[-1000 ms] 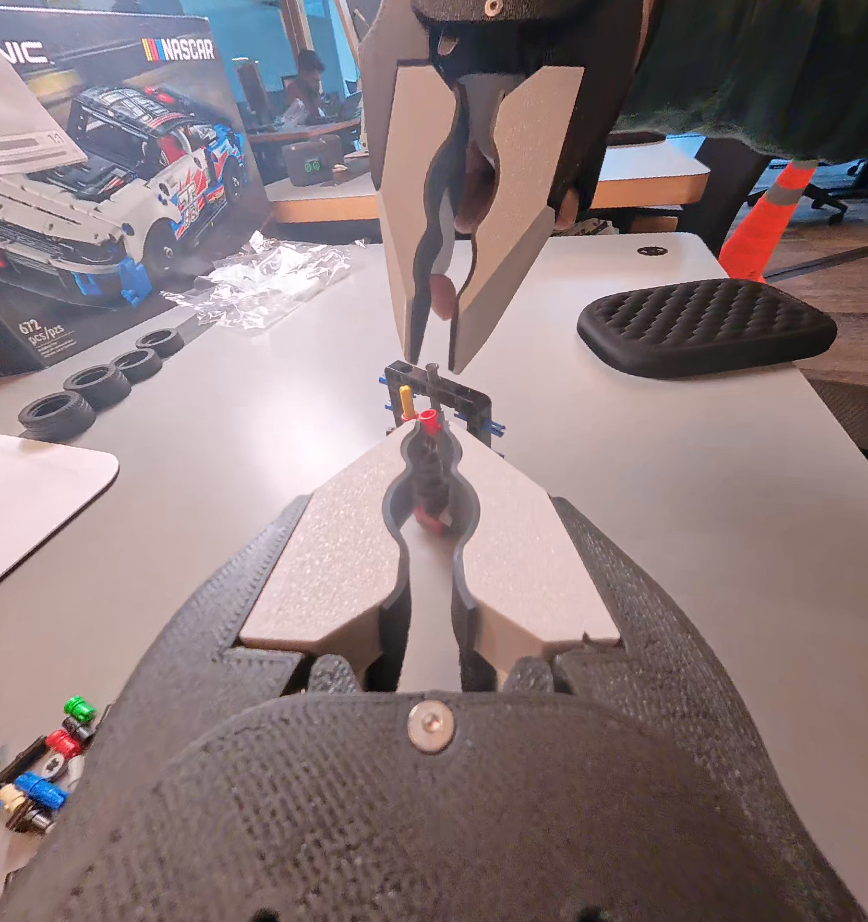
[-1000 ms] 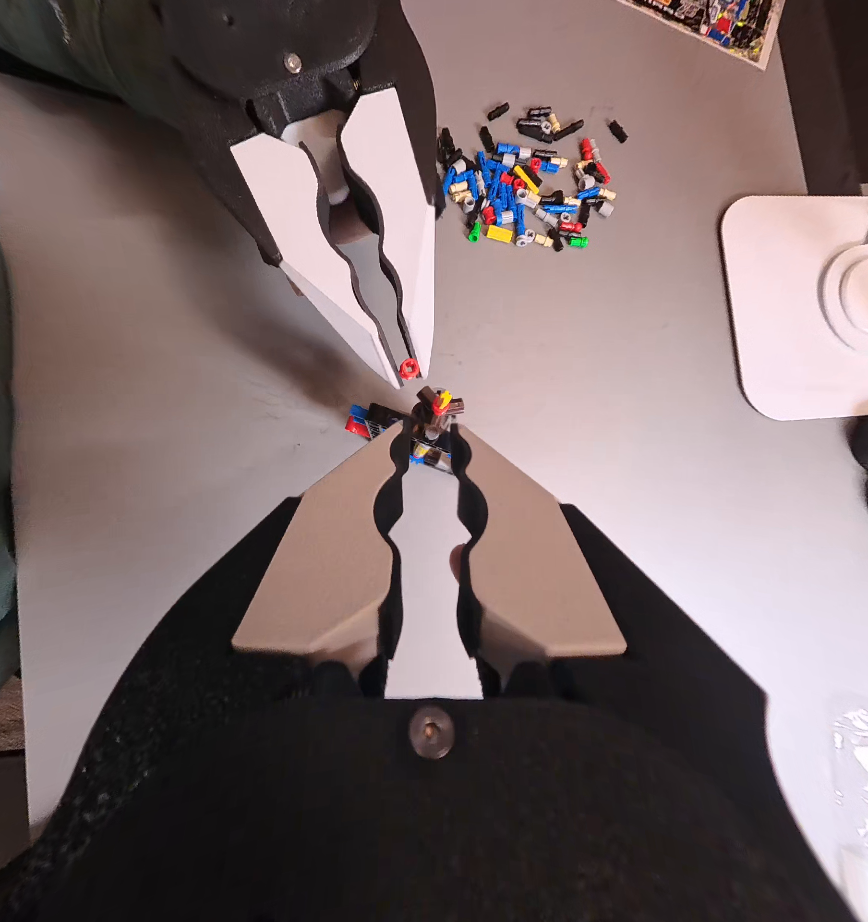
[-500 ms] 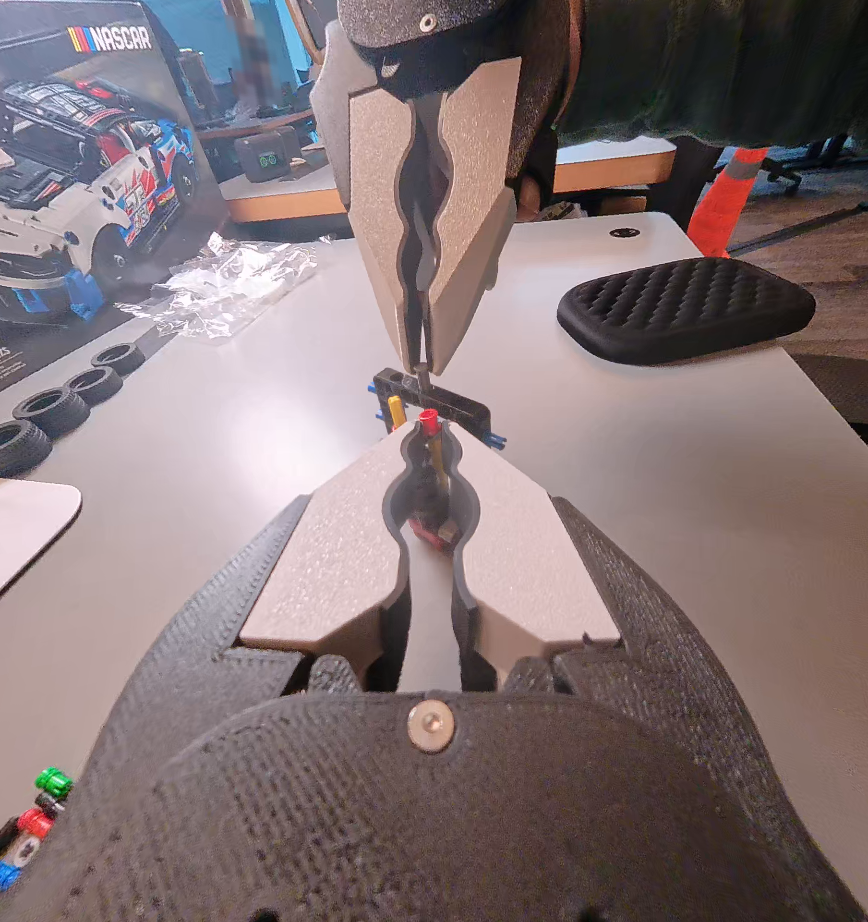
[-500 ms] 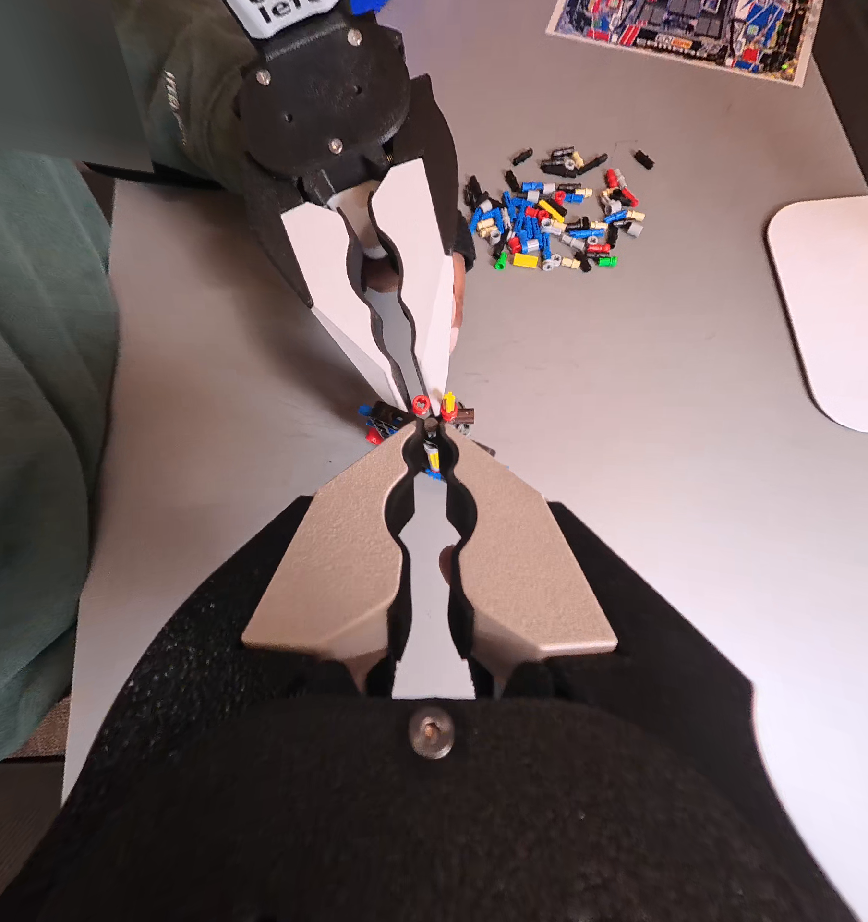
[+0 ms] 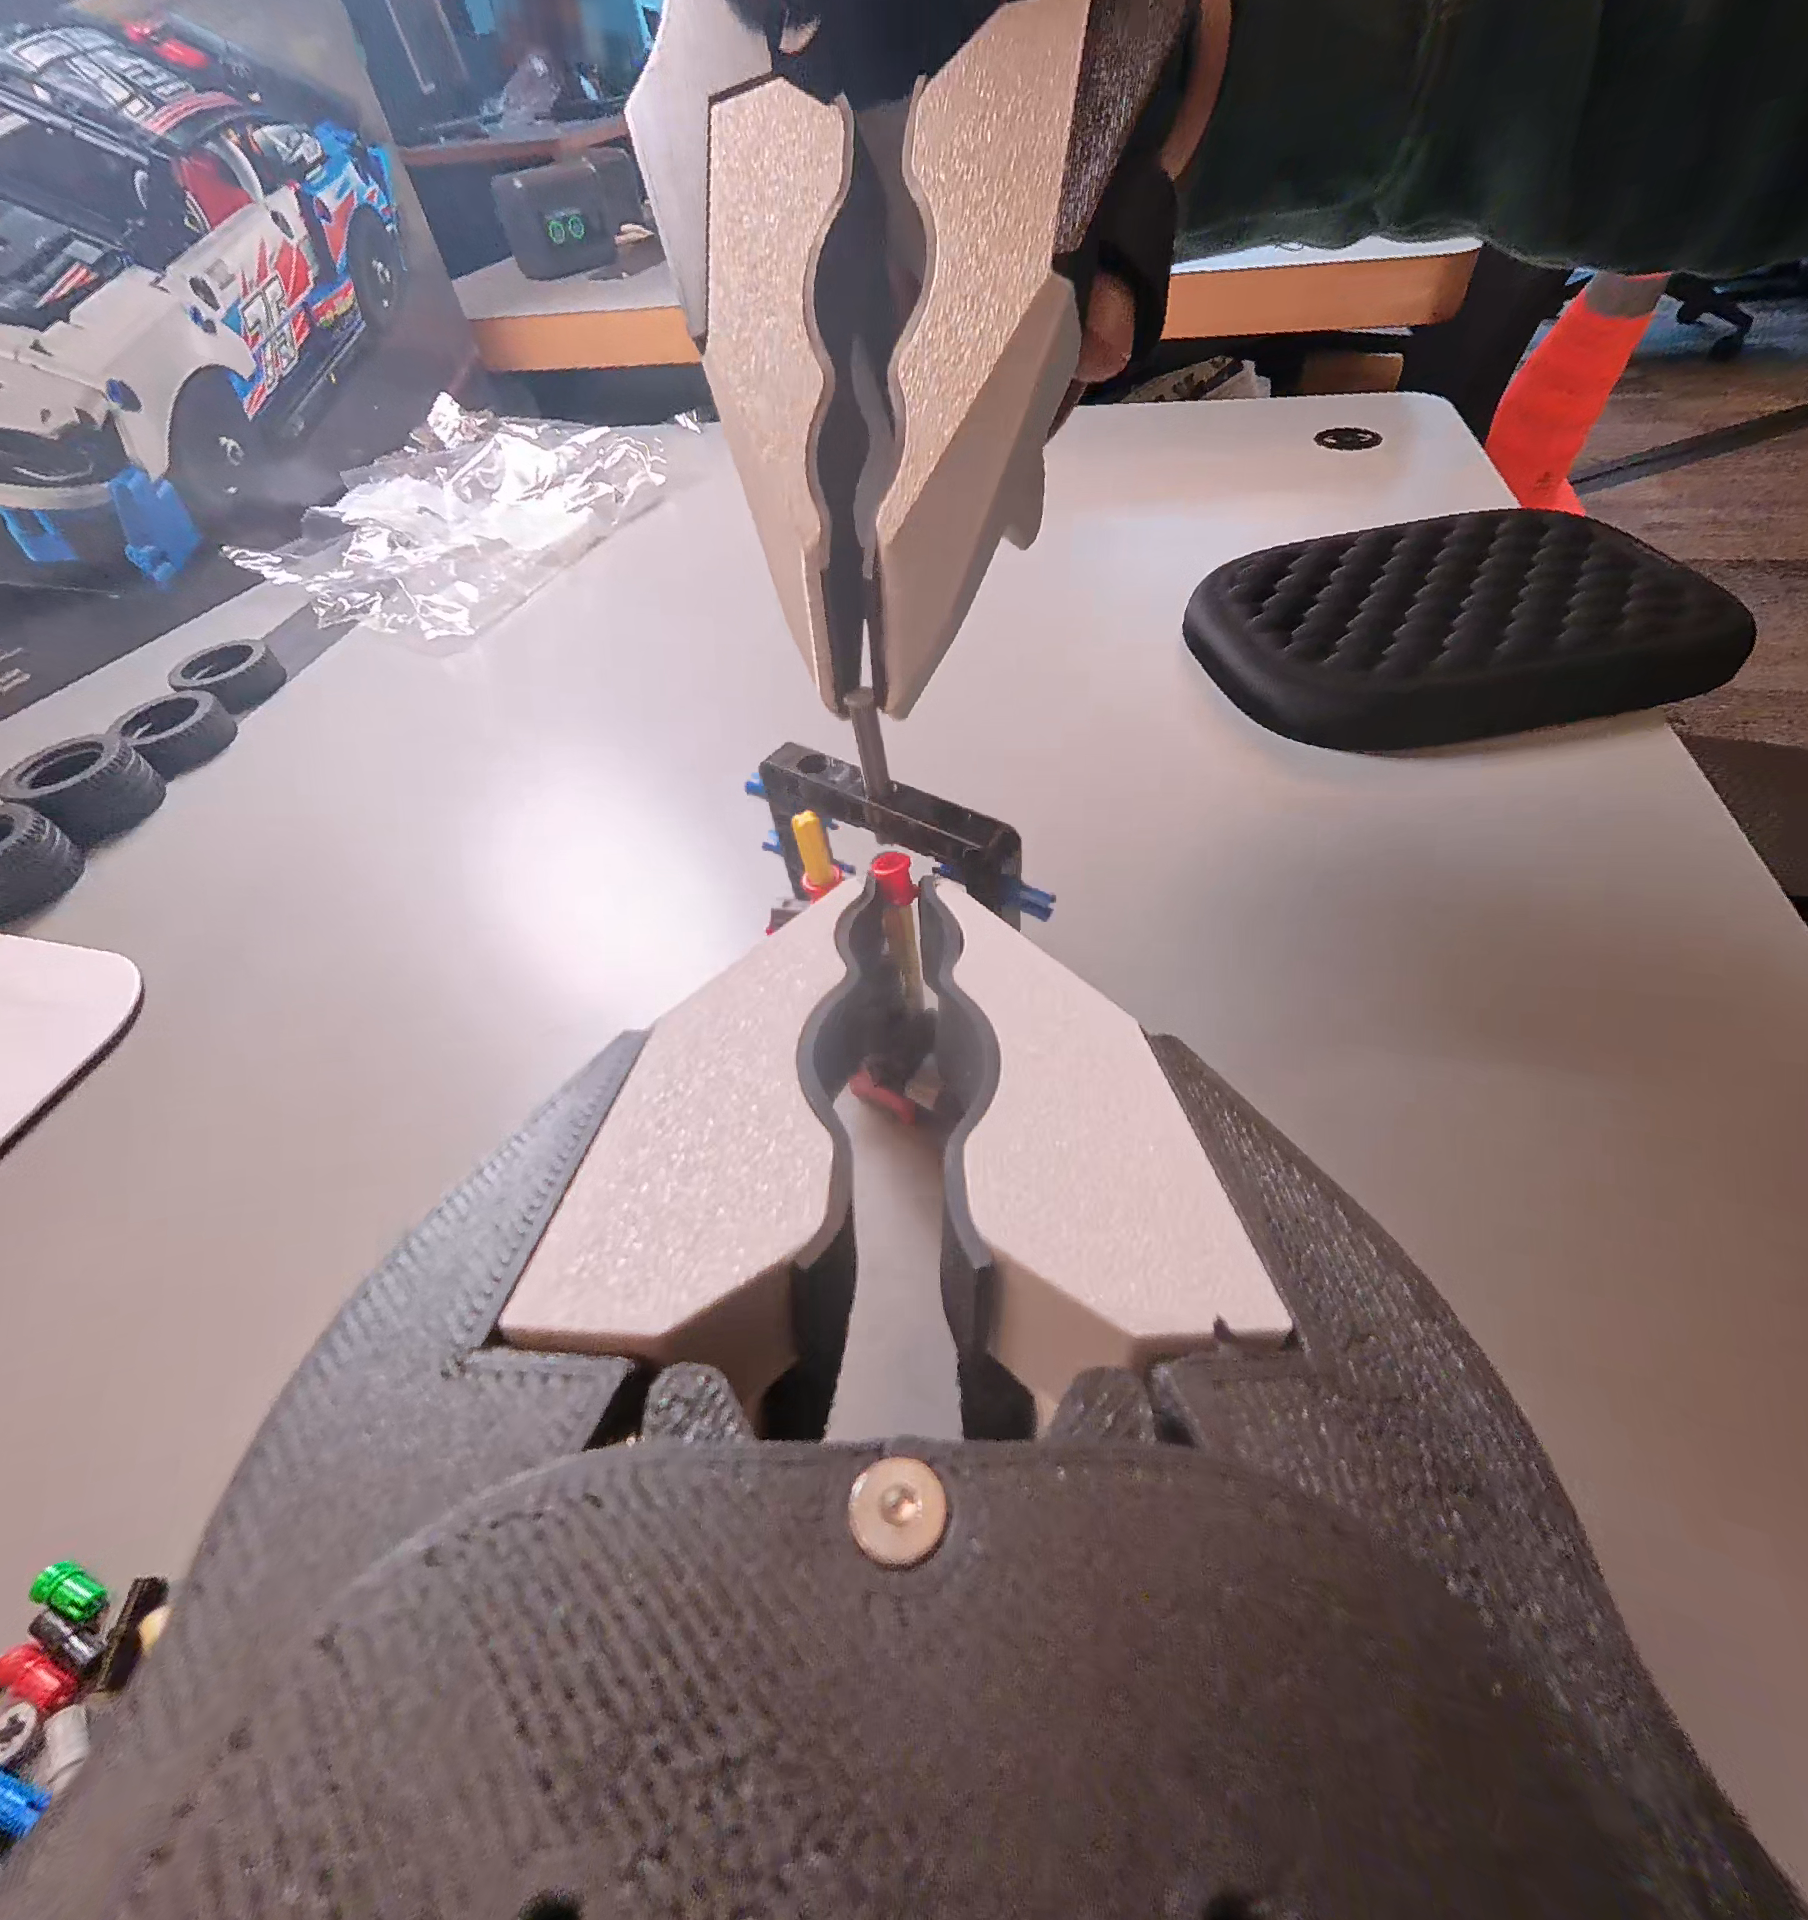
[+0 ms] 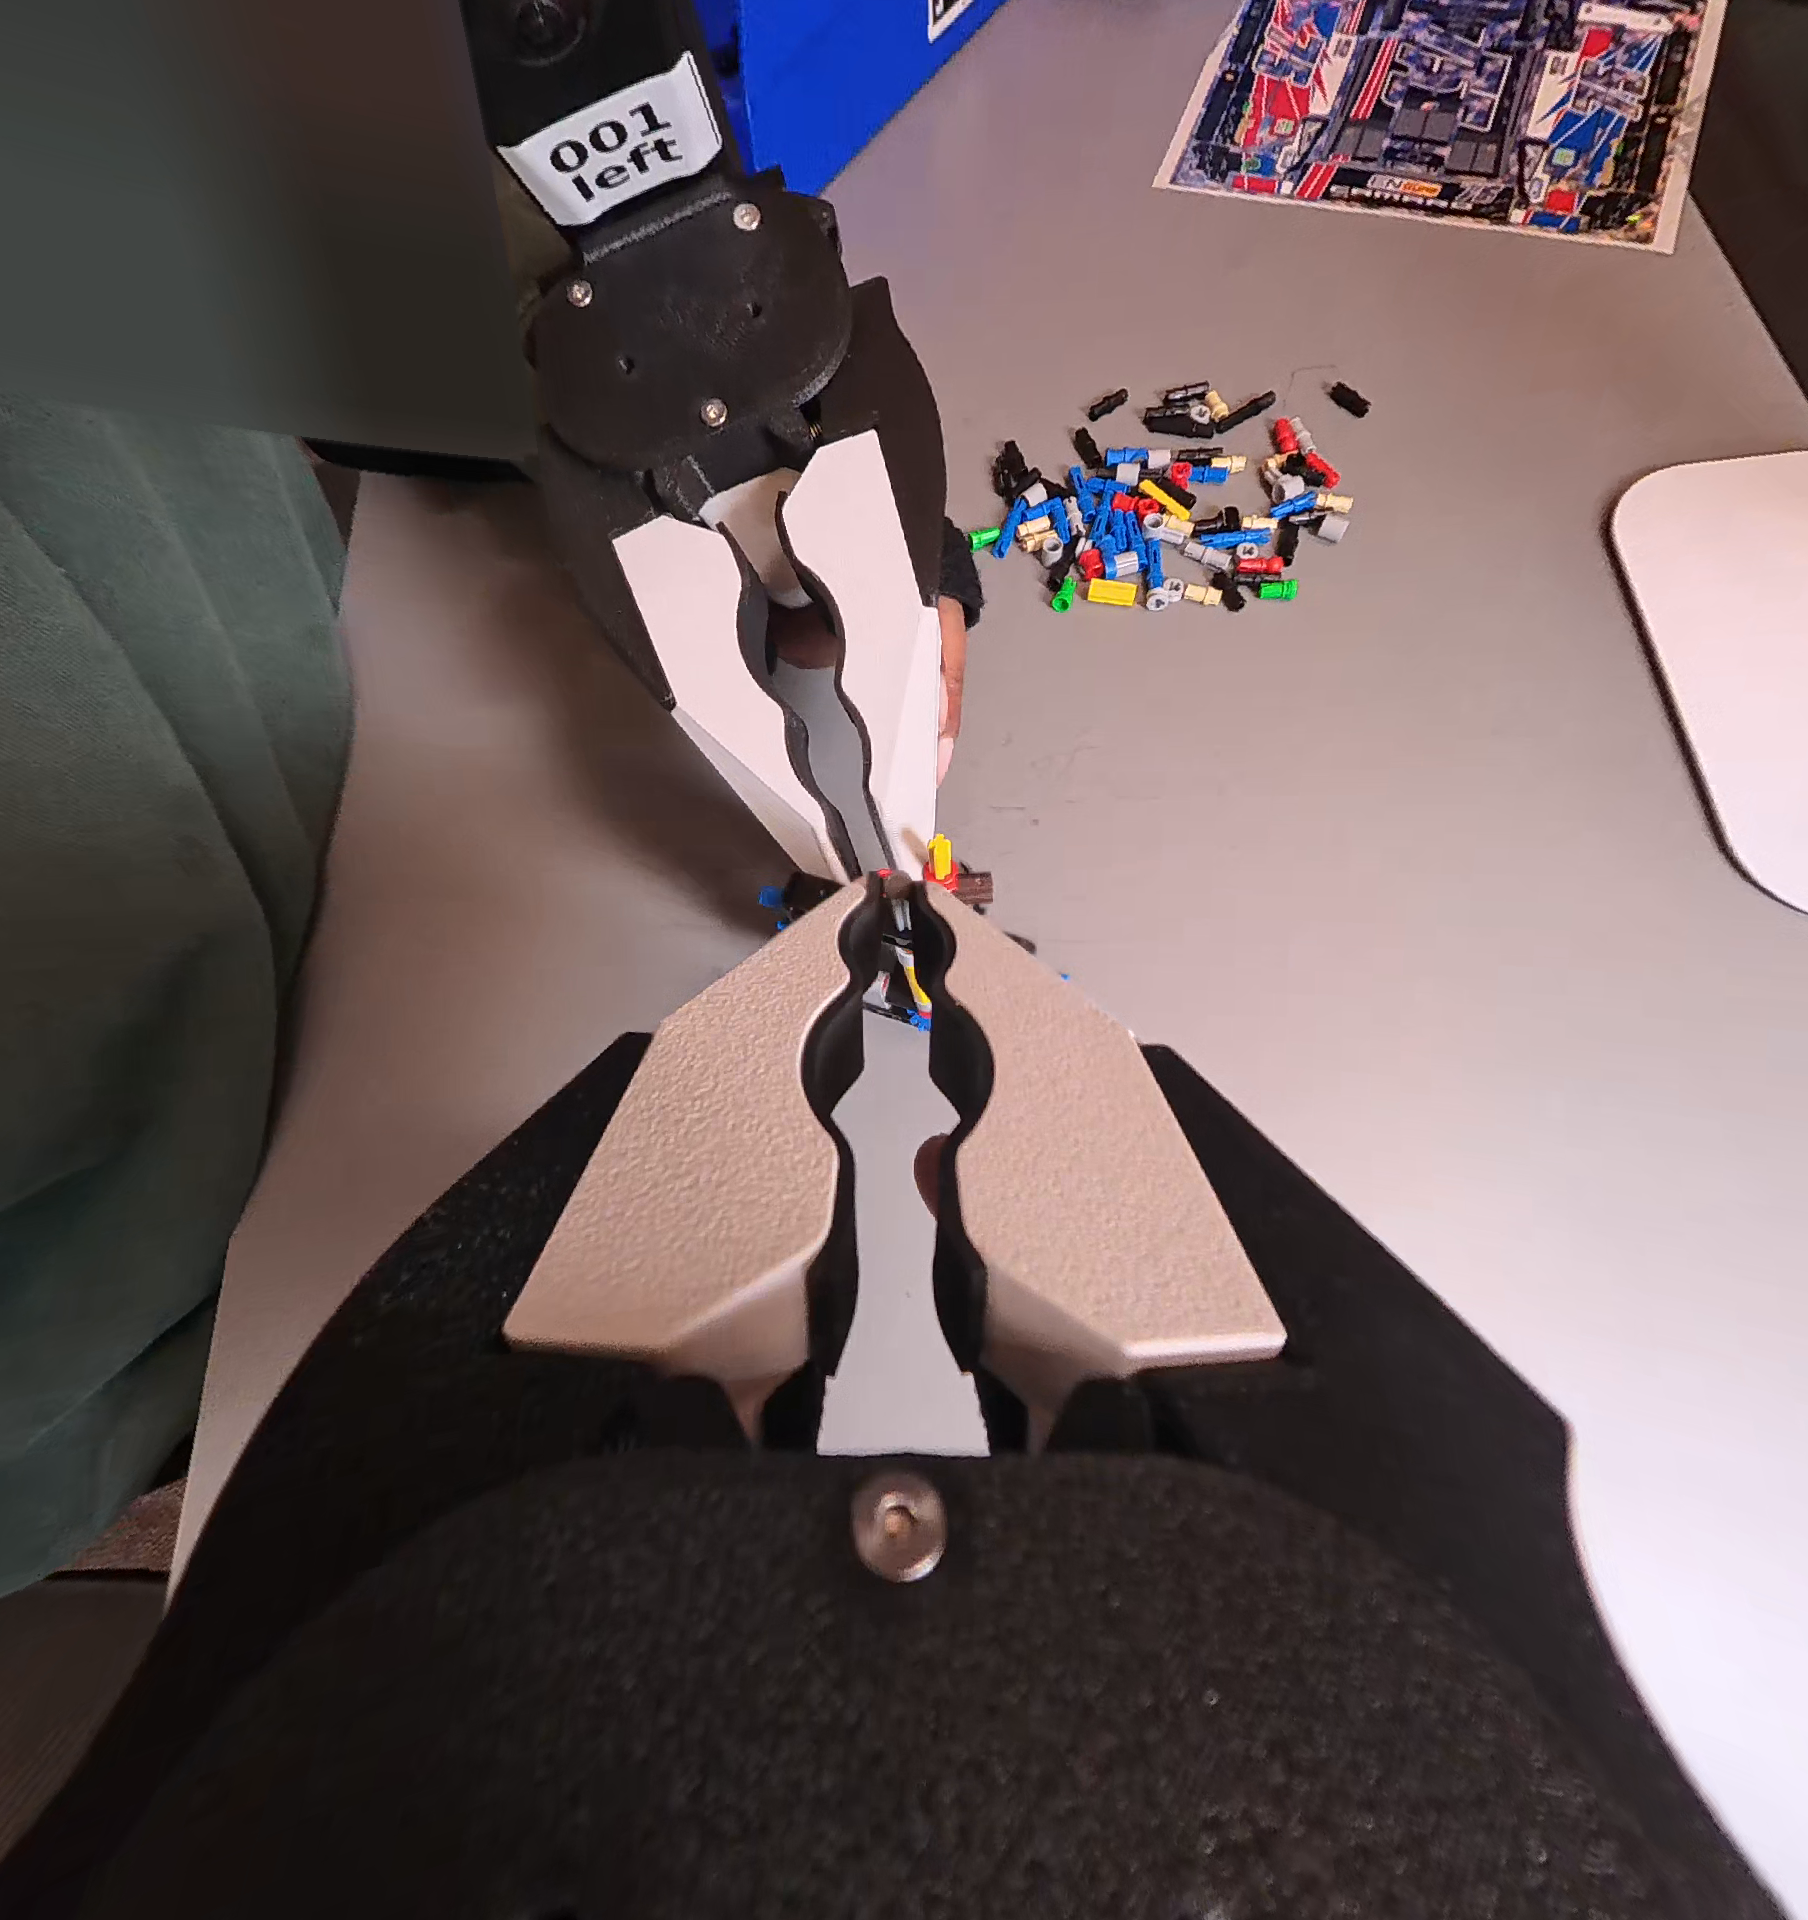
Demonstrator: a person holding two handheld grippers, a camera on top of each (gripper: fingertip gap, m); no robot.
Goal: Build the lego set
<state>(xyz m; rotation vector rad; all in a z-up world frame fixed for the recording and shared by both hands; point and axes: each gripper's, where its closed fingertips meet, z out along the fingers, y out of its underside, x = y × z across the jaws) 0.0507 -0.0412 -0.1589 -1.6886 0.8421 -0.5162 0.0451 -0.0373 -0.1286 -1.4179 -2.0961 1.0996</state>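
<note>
A small lego assembly stands on the grey table: a black beam frame (image 5: 941,821) with blue pins, a yellow axle (image 5: 806,847) and a red-capped yellow axle (image 5: 887,868). My left gripper (image 5: 892,896) lies low over the table and is shut on the assembly around the red-capped axle. My right gripper (image 5: 858,704) comes down from above and is shut on a dark grey axle (image 5: 869,748) that stands in the black frame. In the right wrist view the right gripper (image 6: 892,891) meets the left gripper (image 6: 872,862) tip to tip over the assembly (image 6: 905,987).
A pile of loose small pieces (image 6: 1160,520) lies behind the left gripper, with a printed sheet (image 6: 1440,104) beyond. Several black tyres (image 5: 89,769), the set's box (image 5: 131,260) and an empty plastic bag (image 5: 464,520) are at left. A black pad (image 5: 1461,634) and a white pad (image 6: 1762,665) lie nearby. Both grippers' tips are close together, under 4 cm apart.
My right gripper came down open and closed on the dark grey axle in the frame. My left gripper kept its hold on the assembly.
</note>
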